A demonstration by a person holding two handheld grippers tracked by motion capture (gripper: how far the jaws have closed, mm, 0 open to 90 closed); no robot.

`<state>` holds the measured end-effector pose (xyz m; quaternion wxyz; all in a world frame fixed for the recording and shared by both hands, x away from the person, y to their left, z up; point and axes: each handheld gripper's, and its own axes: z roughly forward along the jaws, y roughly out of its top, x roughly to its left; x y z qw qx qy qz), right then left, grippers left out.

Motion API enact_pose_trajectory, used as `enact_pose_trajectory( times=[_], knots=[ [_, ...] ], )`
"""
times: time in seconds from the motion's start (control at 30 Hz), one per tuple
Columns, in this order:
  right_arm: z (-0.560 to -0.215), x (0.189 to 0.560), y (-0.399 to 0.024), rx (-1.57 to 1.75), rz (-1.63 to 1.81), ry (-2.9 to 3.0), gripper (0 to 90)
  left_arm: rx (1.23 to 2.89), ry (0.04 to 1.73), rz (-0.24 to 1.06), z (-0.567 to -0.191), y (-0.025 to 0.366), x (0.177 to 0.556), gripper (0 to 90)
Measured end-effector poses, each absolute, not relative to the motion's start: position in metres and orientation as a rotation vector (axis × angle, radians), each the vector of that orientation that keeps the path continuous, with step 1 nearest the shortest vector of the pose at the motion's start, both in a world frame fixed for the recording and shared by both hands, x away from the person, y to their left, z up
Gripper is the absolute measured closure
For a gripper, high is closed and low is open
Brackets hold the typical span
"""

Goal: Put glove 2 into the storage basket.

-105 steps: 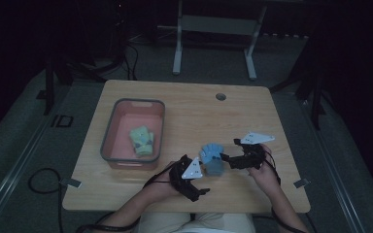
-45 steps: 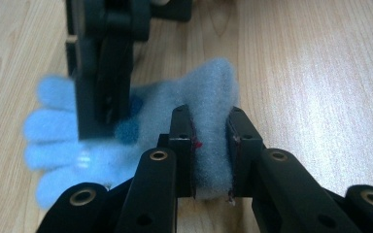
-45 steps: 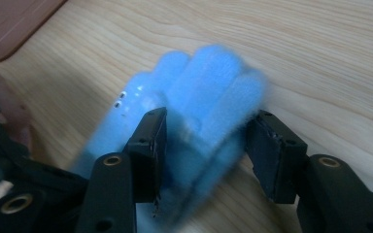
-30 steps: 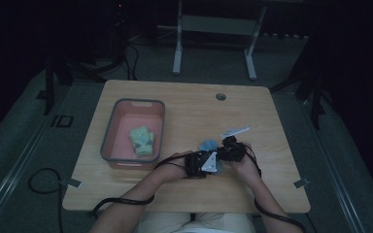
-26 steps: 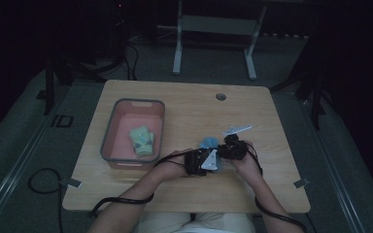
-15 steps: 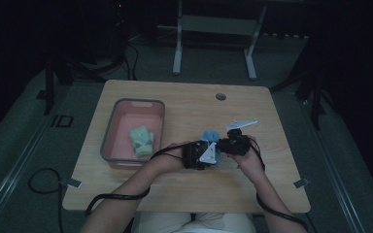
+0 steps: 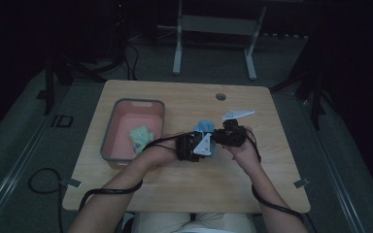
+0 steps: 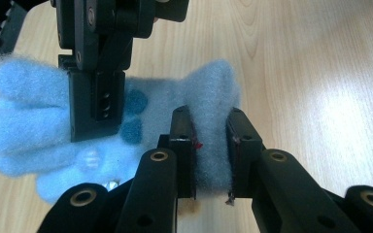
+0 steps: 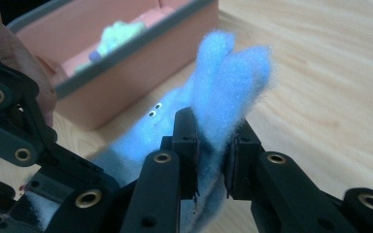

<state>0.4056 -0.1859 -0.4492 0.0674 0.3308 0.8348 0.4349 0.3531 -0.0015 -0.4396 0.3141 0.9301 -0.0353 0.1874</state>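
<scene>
A fuzzy light-blue cloth piece (image 7: 205, 127) with dark blue dots is held just above the wooden table (image 7: 175, 97) near its middle. My left gripper (image 7: 200, 145) is shut on one fold of it, seen pinched between the jaws in the left gripper view (image 8: 212, 150). My right gripper (image 7: 226, 135) is shut on another part, where the fluffy cloth (image 9: 223, 73) stands up out of the jaws. Both grippers sit close together, almost touching. The right gripper (image 8: 97, 97) shows clamped on the cloth in the left gripper view.
A pink bin with a grey rim (image 7: 108, 141) stands left of the grippers and holds a pale green fuzzy item (image 7: 141, 136). The bin wall (image 9: 126, 82) is close behind the cloth. A round hole (image 7: 220, 96) lies near the table's far edge.
The two grippers have closed in on each other around the blue cloth. Together they have shifted a little away from the person, toward the table's middle.
</scene>
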Motion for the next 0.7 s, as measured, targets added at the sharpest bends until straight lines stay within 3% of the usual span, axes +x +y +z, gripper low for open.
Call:
enact_pose_trajectory(
  times=[0.33,0.7],
  knots=[
    [-0.420,0.422,-0.150,0.951,1.390,2.499,78.0,2.472,-0.066,0.573,-0.405,0.035,0.360,76.7],
    [-0.403,0.434,-0.100,0.873,1.412,2.523,77.9,2.492,0.010,0.627,-0.394,0.073,0.361,76.8]
  ],
)
